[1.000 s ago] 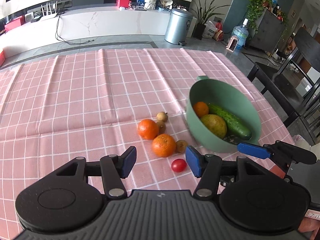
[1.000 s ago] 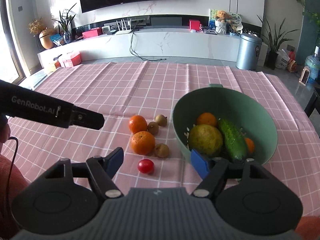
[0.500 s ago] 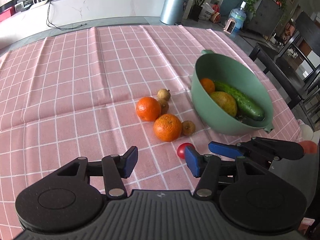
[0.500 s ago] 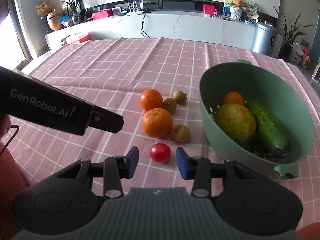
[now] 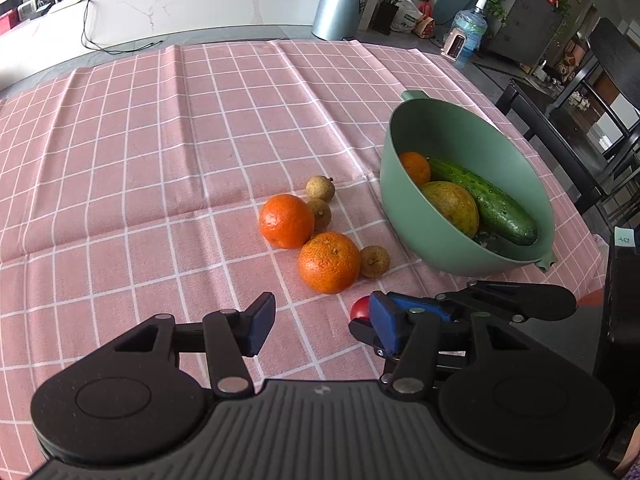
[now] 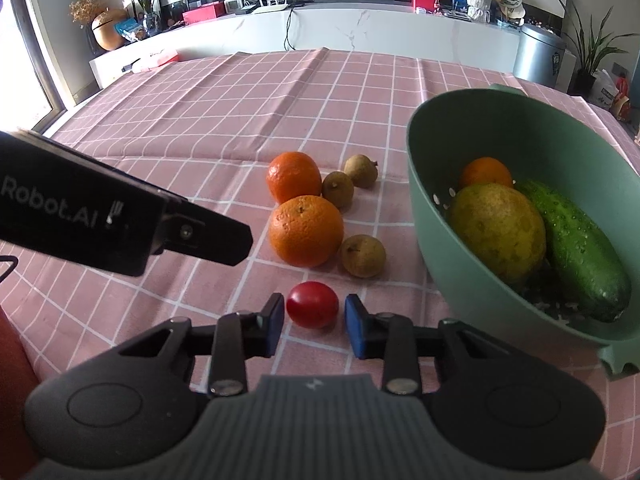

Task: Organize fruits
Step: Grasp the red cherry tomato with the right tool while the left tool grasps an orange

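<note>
A red cherry tomato point(image 6: 312, 304) lies on the pink checked cloth between the blue pads of my right gripper point(image 6: 313, 322), which is open with a small gap on each side. Beyond it lie two oranges point(image 6: 306, 230) point(image 6: 294, 176) and three small brown fruits point(image 6: 363, 255). A green bowl point(image 6: 424, 184) at the right holds an orange, a yellow-green fruit and a cucumber point(image 6: 580, 248). My left gripper point(image 5: 322, 322) is open and empty above the cloth; the tomato point(image 5: 359, 308) shows just left of its right pad.
The table's right edge lies past the bowl point(image 5: 404, 196), with dark chairs point(image 5: 592, 152) beside it. A metal bin point(image 5: 340, 0) and a white counter stand beyond the table's far edge. The left gripper's body point(image 6: 120, 220) crosses the right wrist view at the left.
My right gripper has moved down and forward and narrowed its jaws around the tomato. My left gripper has stayed open and shifted slightly.
</note>
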